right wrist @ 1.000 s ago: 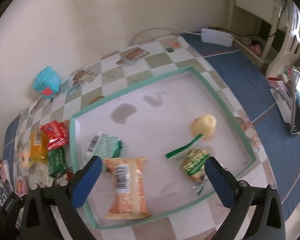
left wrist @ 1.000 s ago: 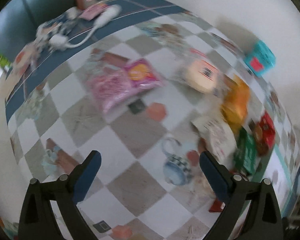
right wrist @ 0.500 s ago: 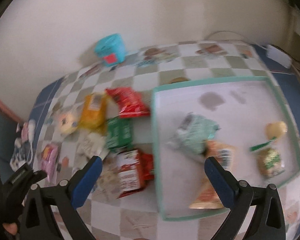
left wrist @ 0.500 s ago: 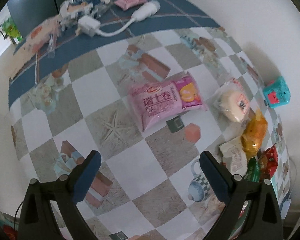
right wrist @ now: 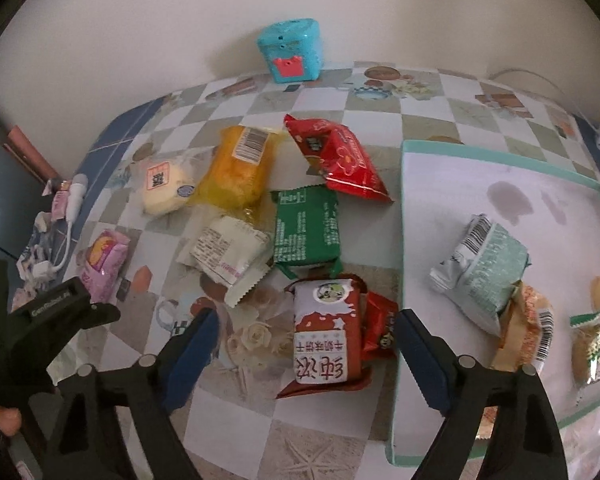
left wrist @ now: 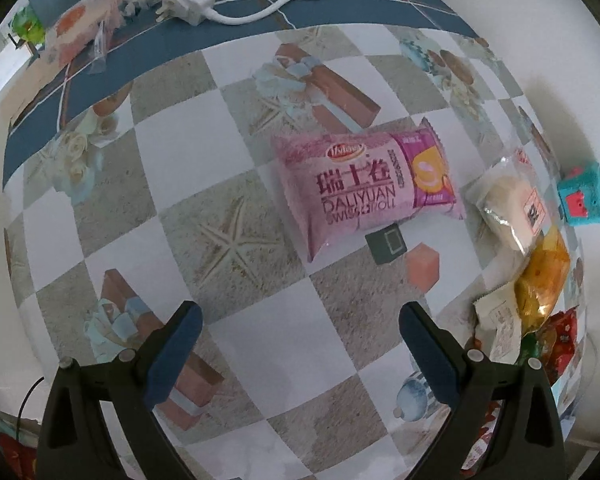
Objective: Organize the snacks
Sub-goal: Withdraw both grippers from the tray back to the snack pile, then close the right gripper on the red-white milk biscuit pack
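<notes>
A pink Swiss roll pack (left wrist: 364, 188) lies flat on the checked tablecloth. My left gripper (left wrist: 299, 316) hangs open just short of it, with only cloth between the fingers. In the right wrist view a red-and-white snack pack (right wrist: 326, 336) lies between the fingers of my right gripper (right wrist: 306, 324). Its jaws are closing, and the pads stand clear of the pack on both sides. A smaller red pack (right wrist: 380, 332) is tucked under the pack's right side. A green pack (right wrist: 306, 232), a white pack (right wrist: 228, 252), a yellow pack (right wrist: 240, 168) and a red pack (right wrist: 340, 156) lie loose beyond.
A white tray with a mint rim (right wrist: 400, 240) sits to the right and holds a pale green pack (right wrist: 484, 268) and several other snacks. A turquoise box (right wrist: 292, 48) stands by the wall. A wrapped bun (right wrist: 166, 188) and a white charger with its cable (left wrist: 188, 0) lie to the left.
The right wrist view swung from over the tray to the loose snacks on its left, and its jaws narrowed a little. The left gripper moved closer to the pink pack.
</notes>
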Motion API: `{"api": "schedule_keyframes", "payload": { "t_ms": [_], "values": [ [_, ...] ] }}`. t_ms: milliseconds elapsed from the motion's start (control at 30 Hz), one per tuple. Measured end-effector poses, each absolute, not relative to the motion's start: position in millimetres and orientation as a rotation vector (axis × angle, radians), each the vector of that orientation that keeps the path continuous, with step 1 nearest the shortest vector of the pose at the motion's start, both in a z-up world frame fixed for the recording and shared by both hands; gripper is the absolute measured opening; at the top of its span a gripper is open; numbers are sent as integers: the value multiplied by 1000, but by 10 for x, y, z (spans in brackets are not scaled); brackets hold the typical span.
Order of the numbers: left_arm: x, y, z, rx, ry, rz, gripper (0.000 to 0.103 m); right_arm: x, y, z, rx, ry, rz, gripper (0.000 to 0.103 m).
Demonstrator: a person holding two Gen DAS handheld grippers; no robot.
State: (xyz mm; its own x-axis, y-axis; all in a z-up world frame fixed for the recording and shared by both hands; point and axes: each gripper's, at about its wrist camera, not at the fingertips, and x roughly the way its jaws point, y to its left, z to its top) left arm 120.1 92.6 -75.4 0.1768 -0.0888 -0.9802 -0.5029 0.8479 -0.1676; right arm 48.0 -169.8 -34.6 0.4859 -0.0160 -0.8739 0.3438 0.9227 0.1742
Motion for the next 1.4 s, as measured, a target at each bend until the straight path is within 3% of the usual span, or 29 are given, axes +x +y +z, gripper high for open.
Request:
{"api": "schedule_keyframes", "payload": {
  "t_ms": [267,567,1400],
  "values": [
    [1334,1021,-738,-519,1369,275,99,502,-1660,-365,363,1047,-187,80],
    [1450,864,-669,-475,1376,200,99,484,-1729,-440,442,1060,-157,54],
    [1537,302,-645,-344,1383,68,99,513,-1859,-525,409,1086,-240,50]
  ]
}}
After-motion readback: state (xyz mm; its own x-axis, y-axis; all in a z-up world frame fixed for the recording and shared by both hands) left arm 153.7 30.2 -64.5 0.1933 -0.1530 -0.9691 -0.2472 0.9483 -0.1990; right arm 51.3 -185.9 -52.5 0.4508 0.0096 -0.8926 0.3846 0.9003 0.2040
